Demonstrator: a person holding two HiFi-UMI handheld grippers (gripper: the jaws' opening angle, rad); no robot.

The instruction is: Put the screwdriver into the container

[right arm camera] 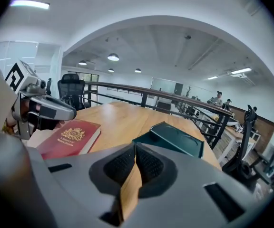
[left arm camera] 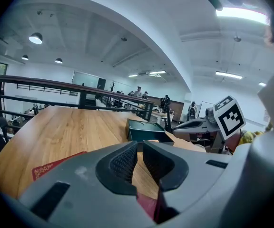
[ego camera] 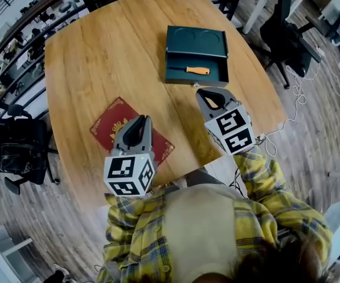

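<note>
Your left gripper (ego camera: 137, 122) and right gripper (ego camera: 208, 96) hang near your chest, each with jaws pressed together on nothing. The task looks done: the screwdriver (ego camera: 192, 70) lies flat inside the open container (ego camera: 218, 75) farther up the table (ego camera: 99, 58). Its orange handle lies to the right and its dark shaft points left.
</note>
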